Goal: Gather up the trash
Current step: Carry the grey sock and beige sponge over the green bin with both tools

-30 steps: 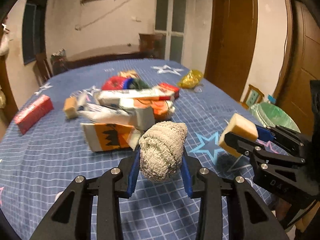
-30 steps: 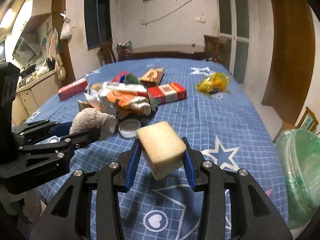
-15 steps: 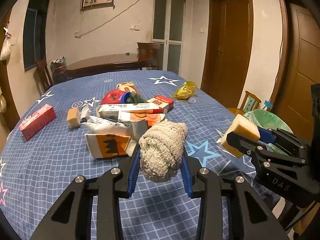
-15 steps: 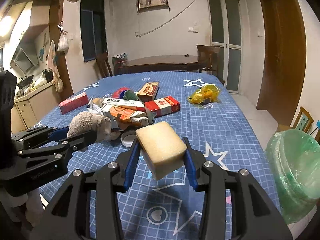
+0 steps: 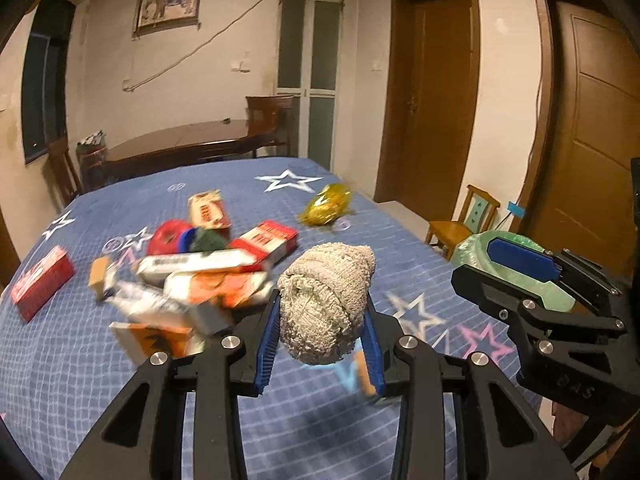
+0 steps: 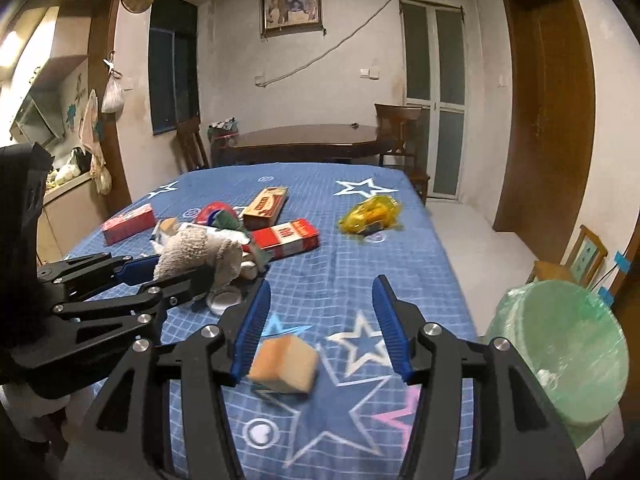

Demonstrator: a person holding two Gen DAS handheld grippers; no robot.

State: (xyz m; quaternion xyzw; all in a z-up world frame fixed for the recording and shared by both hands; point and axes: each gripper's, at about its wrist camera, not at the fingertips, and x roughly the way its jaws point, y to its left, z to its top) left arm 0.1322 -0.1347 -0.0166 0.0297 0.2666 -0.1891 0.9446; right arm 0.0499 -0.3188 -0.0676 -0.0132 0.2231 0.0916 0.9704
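Note:
My left gripper (image 5: 322,300) is shut on a rolled grey rag (image 5: 326,304), held above the blue star tablecloth (image 5: 280,412); the same rag (image 6: 192,248) shows at the left of the right wrist view. My right gripper (image 6: 322,282) has its jaws opening. A yellow sponge (image 6: 284,368) is blurred below and between them, clear of both pads; I cannot tell whether it rests on the cloth. In the left wrist view the right gripper (image 5: 474,260) is empty, in front of the green-lined bin (image 5: 472,248), which stands off the table's right edge (image 6: 560,352).
A heap of cartons (image 5: 208,280) and red boxes (image 6: 288,238) lies mid-table, with a red box (image 5: 40,280) at the left, a yellow wrapper (image 6: 370,214) further back and a white lid (image 6: 224,300). A small wooden chair (image 5: 464,224) stands beside the bin.
The right jaws have spread and the sponge has dropped out from between them. Both grippers have risen, and the left one still grips the rag.

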